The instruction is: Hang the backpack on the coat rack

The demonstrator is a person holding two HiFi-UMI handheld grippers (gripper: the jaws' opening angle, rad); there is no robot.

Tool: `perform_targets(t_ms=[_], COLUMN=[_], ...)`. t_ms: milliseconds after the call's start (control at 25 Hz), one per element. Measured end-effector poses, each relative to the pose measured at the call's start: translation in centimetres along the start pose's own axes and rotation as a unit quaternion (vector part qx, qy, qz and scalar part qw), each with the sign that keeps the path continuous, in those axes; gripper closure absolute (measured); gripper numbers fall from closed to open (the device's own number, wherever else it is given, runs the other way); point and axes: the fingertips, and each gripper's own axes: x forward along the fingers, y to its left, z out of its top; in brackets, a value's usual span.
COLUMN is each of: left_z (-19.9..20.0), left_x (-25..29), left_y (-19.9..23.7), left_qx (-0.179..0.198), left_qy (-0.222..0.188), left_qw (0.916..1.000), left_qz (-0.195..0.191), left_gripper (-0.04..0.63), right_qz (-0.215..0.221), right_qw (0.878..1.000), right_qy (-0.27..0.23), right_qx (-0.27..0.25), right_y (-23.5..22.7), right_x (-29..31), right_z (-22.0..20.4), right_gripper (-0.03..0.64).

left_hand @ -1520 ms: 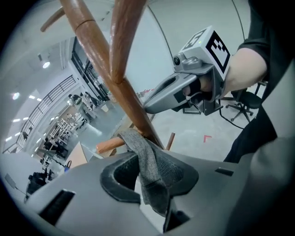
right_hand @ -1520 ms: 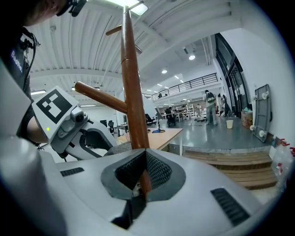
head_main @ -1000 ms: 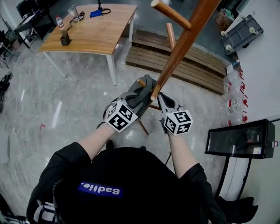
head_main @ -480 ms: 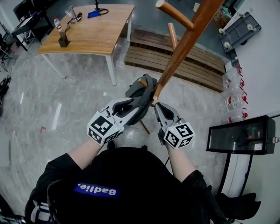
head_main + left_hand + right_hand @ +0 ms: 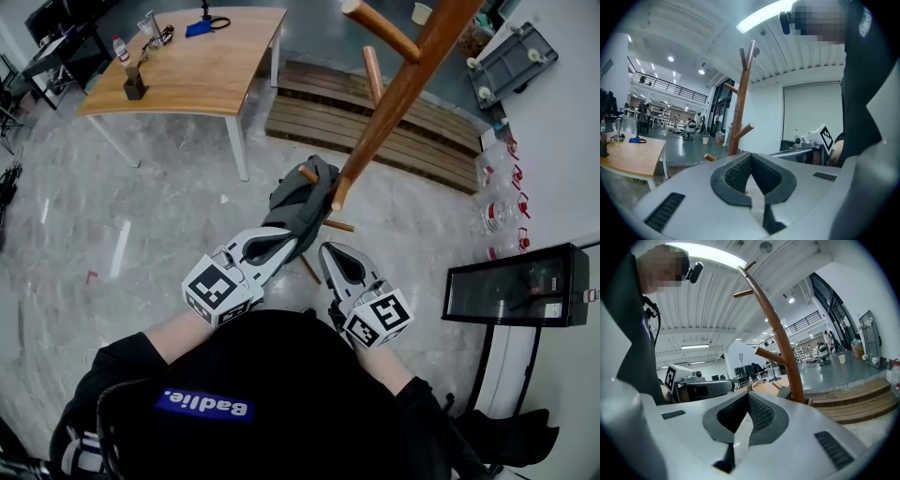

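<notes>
Marble floor (image 5: 141, 234), hung backpack (image 5: 302, 199): head view; ceiling (image 5: 693, 33): gripper views.

Coat rack (image 5: 403, 89) top — cut off by upper edge.

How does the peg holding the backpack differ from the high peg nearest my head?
The low peg carries the grey backpack, only its tip showing; the high peg is bare, wholly visible. The low peg sits far below the high peg. Both are brown wood.
</notes>
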Motion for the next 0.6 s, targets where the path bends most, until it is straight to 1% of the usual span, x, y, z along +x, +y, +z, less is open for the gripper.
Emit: perform_targets(t_ms=[120,240,440,600], left_z=[-0.29,-0.72,-0.8,-1.01], left_x=[-0.17,-0.05,0.45,0.49], left_y=[0.21,0.03,-0.39,-0.39], left_qx=[-0.008,-0.016,-0.016,-0.017], left_qy=[-0.002,0.002,0.007,0.01], left_qw=[1.0,0.9999,0.9998,0.9998], left_qz=[0.003,0.002,-0.005,-0.003], left_gripper=[0.586,0.586,0.586,0.586], right_qz=[-0.002,-0.003,-0.001,0.0], right_qw=[1.0,1.0,1.0,1.0], right_qy=[-0.003,-0.008,-0.005,-0.001], right_qx=[0.002,-0.006,-0.016,-0.016], right_y=[0.4,0.37,0.61,0.58], right_x=[-0.41,-0.56,-0.34,-0.28], right_z=[-0.79,-0.62,-0.49,-0.59], right_gripper=[0.62,0.62,0.62,0.62])
